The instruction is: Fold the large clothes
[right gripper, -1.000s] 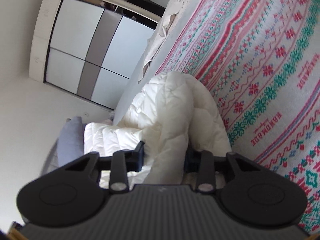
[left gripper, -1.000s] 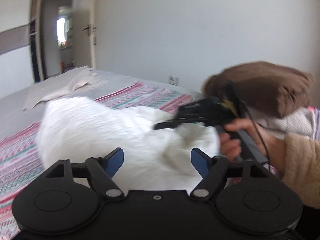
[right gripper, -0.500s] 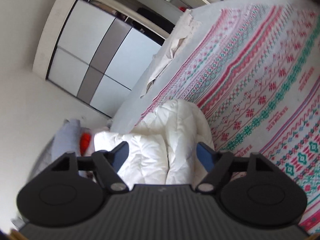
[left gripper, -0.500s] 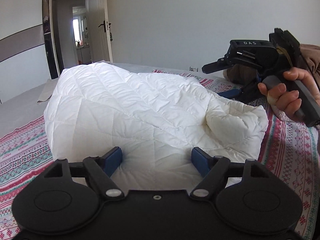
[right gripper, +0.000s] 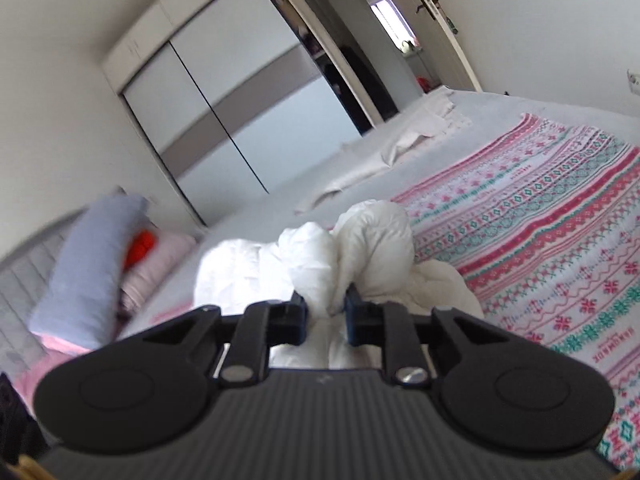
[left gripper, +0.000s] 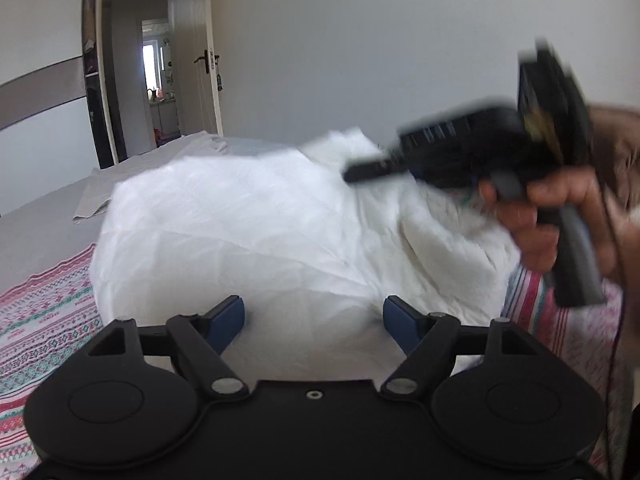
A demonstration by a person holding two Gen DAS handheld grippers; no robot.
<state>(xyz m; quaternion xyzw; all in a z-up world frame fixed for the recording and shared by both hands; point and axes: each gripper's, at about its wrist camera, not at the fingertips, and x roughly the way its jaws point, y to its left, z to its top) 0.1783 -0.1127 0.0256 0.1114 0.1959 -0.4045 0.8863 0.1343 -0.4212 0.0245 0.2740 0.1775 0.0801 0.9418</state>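
A bulky white quilted garment (left gripper: 256,232) lies heaped on the bed. My left gripper (left gripper: 314,320) is open, its blue pads on either side of the garment's near edge, which lies between them. My right gripper (right gripper: 326,314) is shut on a bunched fold of the white garment (right gripper: 372,240) and lifts it off the bed. The right gripper also shows in the left wrist view (left gripper: 452,156), blurred, held in a hand over the garment's right side.
A patterned red, green and white bedspread (right gripper: 560,232) covers the bed. A beige cloth (right gripper: 400,144) lies at the far side. Pillows (right gripper: 92,256) are stacked at the left. A wardrobe (right gripper: 224,92) and open door (left gripper: 196,72) stand beyond.
My right gripper has closed on a fold of the white garment and swung round, lifting it. My left gripper has stayed open at the garment's near edge.
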